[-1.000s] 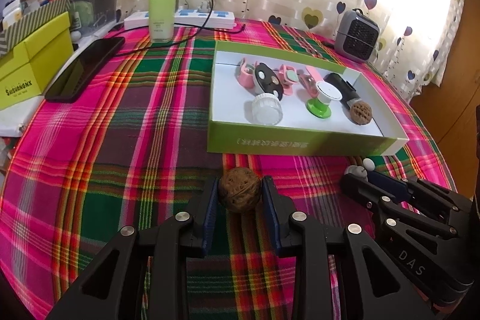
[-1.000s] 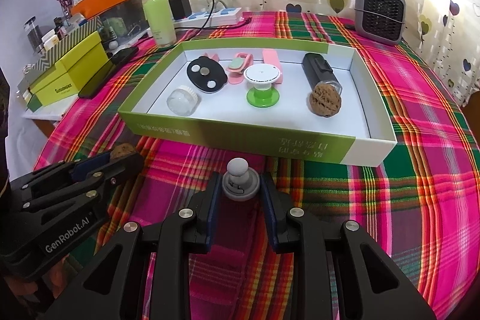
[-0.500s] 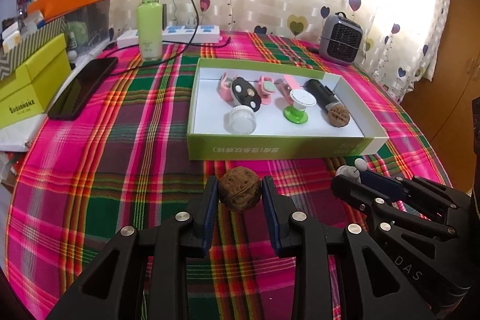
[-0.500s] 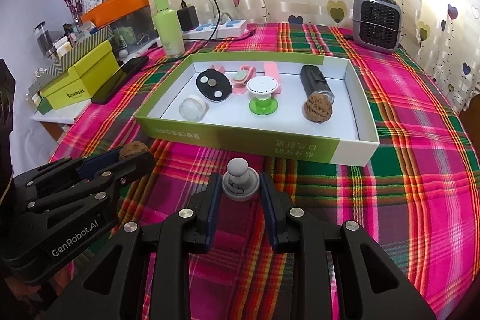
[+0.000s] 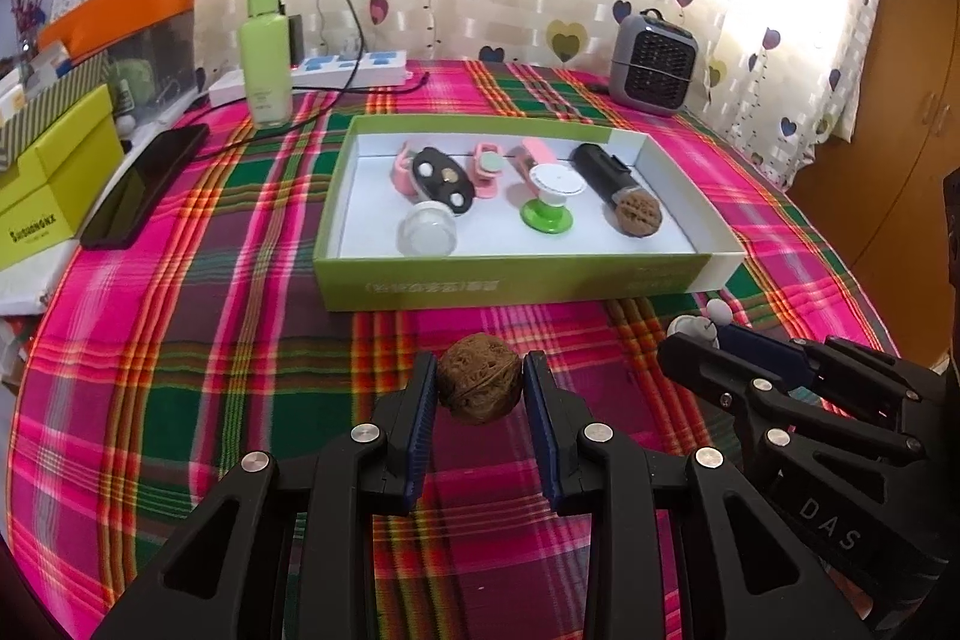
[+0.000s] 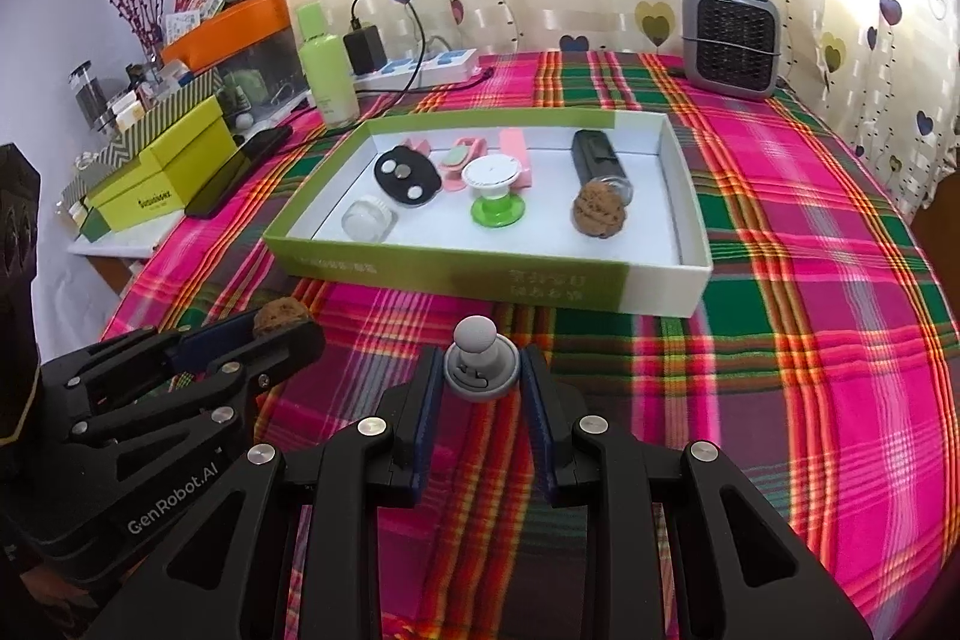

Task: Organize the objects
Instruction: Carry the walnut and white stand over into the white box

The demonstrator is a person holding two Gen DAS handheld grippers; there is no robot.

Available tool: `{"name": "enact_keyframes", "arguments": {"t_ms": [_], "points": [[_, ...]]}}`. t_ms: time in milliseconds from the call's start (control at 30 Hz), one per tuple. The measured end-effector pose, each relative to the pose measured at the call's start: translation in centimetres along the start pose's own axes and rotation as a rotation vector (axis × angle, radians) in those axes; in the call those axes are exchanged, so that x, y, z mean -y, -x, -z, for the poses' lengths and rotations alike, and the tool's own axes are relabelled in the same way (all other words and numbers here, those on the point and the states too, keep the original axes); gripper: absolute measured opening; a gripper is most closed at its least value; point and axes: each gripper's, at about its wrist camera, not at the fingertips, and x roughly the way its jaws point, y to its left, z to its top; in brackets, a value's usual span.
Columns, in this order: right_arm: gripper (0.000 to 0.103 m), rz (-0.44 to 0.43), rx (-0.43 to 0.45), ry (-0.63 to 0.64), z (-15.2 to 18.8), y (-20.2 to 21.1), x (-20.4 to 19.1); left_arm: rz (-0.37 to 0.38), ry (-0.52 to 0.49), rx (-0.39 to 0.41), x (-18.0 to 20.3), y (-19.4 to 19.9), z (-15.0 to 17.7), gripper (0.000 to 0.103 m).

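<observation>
My left gripper (image 5: 479,382) is shut on a brown walnut (image 5: 478,377), held above the plaid tablecloth in front of the green-and-white box (image 5: 516,283). Just to its right, my right gripper (image 6: 480,376) is shut on a small grey knob-shaped holder (image 6: 480,361). In the right wrist view the left gripper (image 6: 288,325) shows at lower left with the walnut (image 6: 279,314) between its pads. The box (image 6: 480,265) holds a second walnut (image 6: 599,214), a green-and-white stand (image 6: 495,193), a black oval piece (image 6: 405,178), a small clear jar (image 6: 367,220), pink clips and a black cylinder (image 6: 594,157).
A green bottle (image 5: 264,52), a power strip (image 5: 348,67) with a black cable and a dark phone (image 5: 144,184) lie at the back left. Yellow-green boxes (image 5: 54,184) stack at the left edge. A small grey heater (image 5: 653,61) stands at the back right by the curtain.
Both grippers have drawn back and up from the box with their objects still held, so the box looks smaller and farther away.
</observation>
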Motion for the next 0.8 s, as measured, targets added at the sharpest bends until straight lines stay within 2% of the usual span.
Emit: {"name": "enact_keyframes", "arguments": {"t_ms": [467,800], "points": [[0.027,0.003,0.030,-0.006,-1.3,0.3,1.4,0.039,-0.004,0.035,1.0,-0.1,-1.6,0.027],[0.027,0.004,0.050,0.015,-3.2,-0.2,1.5,0.031,-0.008,0.056,0.7,-0.7,-3.6,0.027]]}}
